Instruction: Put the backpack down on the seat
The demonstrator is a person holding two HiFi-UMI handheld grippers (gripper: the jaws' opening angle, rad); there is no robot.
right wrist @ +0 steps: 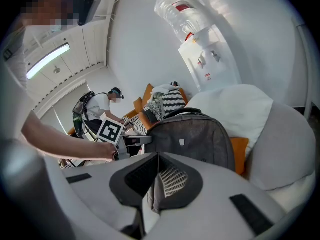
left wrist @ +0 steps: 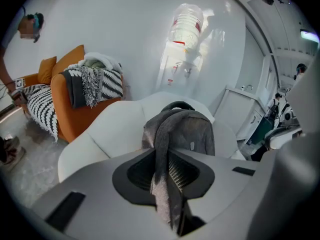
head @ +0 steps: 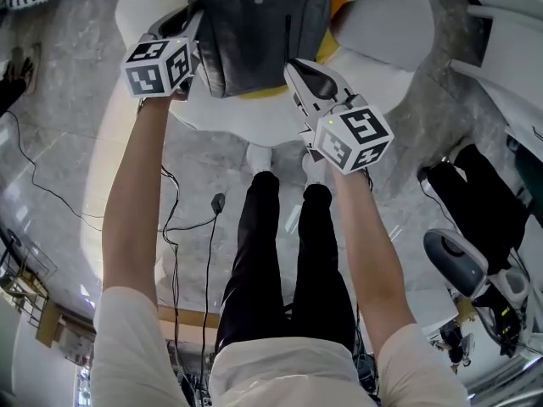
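Both tongs are shut on grey webbing. Between the jaws of the left tongs (left wrist: 167, 184) a grey strap (left wrist: 161, 134) of the backpack (left wrist: 187, 131) is pinched and is seen running up to the bag. In the right tongs (right wrist: 152, 176) a second band of grey fabric (right wrist: 150, 196) is clamped in the same way.

At the top centre of the head view the backpack (head: 259, 24) is held upright between the two tools, with the left tongs (head: 193, 30) at its left edge and the right tongs (head: 297, 70) at its lower right corner. It is made of dark grey cloth, with a black carry handle on top and a small pale tag on its front.

Below and behind it a white armchair (head: 382, 24) is seen, with an orange cushion (right wrist: 239, 151) on the seat behind the bag. Whether the bag's base rests on the seat cannot be told.

A grey marbled floor (head: 59, 142) crossed by black cables (head: 174, 219) lies beneath. A water dispenser (left wrist: 182, 49) stands against the white wall, and at the left of the left gripper view an orange chair (left wrist: 70, 119) is draped with striped throws.
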